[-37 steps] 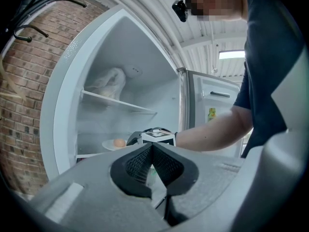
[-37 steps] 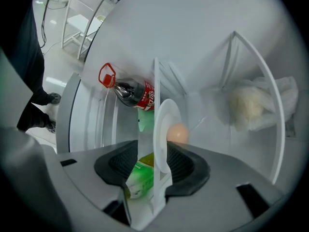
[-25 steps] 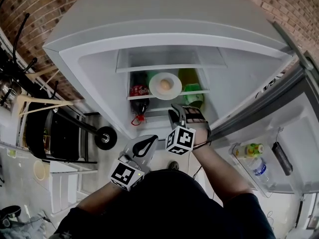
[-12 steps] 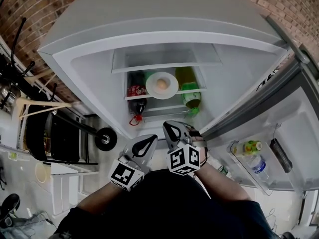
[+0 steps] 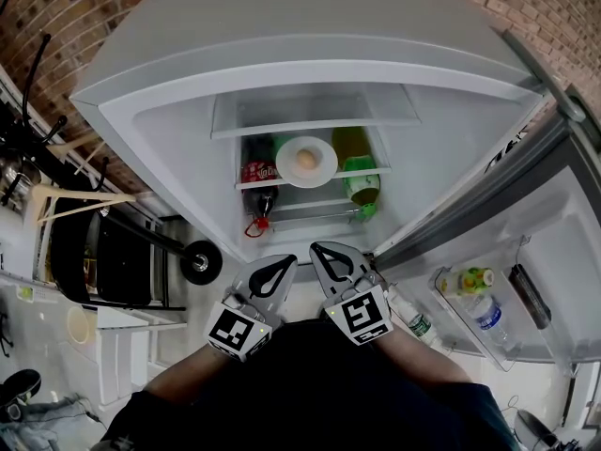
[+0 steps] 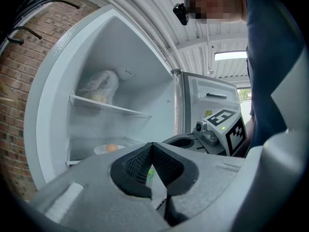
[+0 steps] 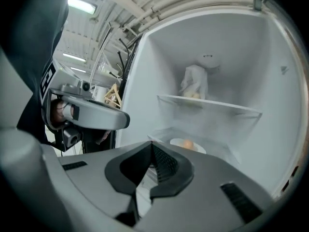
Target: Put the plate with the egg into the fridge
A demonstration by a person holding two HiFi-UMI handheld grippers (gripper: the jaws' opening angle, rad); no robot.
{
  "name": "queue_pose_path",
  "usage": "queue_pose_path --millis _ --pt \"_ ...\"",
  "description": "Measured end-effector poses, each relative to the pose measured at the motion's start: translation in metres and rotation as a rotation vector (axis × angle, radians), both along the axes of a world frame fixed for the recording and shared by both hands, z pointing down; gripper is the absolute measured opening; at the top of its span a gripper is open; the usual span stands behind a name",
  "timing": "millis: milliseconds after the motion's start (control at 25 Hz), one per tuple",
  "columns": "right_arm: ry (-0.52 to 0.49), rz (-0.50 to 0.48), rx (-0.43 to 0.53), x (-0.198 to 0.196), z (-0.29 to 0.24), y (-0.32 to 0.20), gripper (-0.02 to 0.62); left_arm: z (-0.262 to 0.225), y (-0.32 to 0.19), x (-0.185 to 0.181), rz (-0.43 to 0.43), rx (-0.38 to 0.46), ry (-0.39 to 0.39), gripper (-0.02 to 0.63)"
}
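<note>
**Plate (image 5: 322, 165) with egg (image 5: 306, 159) on shelf in fridge (image 5: 282, 64); both tools empty**

Plate lies flat on the middle shelf (image 5: 376, 171) of the fridge, near the shelf's front edge. The egg sits at its centre, between a cola bottle (image 5: 260, 181) and a green bottle (image 5: 362, 184). Lying level like this should keep the egg from rolling off.

Left tool (image 5: 272, 272): jaws together, nothing between them, held just outside the fridge opening.

Right tool (image 5: 331, 256): beside the left one, also outside the opening. Its jaws have just been closing and now meet on nothing.

Judgement: placing looks done, and both tools are held outside the fridge so they cannot knock the load. The door (image 5: 526, 252) stands open on the fridge's right side.
</note>
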State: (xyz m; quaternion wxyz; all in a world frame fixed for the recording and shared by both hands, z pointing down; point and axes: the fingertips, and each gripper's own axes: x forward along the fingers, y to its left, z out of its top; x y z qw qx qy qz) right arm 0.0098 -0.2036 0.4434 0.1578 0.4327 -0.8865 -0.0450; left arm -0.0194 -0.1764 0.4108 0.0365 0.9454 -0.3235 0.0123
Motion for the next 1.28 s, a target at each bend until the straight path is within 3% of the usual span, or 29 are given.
queue_pose_path --millis 240,760,1280 --pt "-0.144 -0.007 -0.044 0.003 -0.001 0.006 0.011 0.003 -0.001 0.001 0.003 -0.007 -0.009 0.003" --pt "-0.154 -0.086 -0.017 -0.005 -0.004 0.014 0.009 0.008 -0.004 0.001 -0.003 0.003 -0.022 0.003" --pt "-0.149 -0.090 -0.030 -0.005 -0.001 0.014 0.009 0.008 -0.006 0.001 -0.018 0.001 -0.017 0.003"
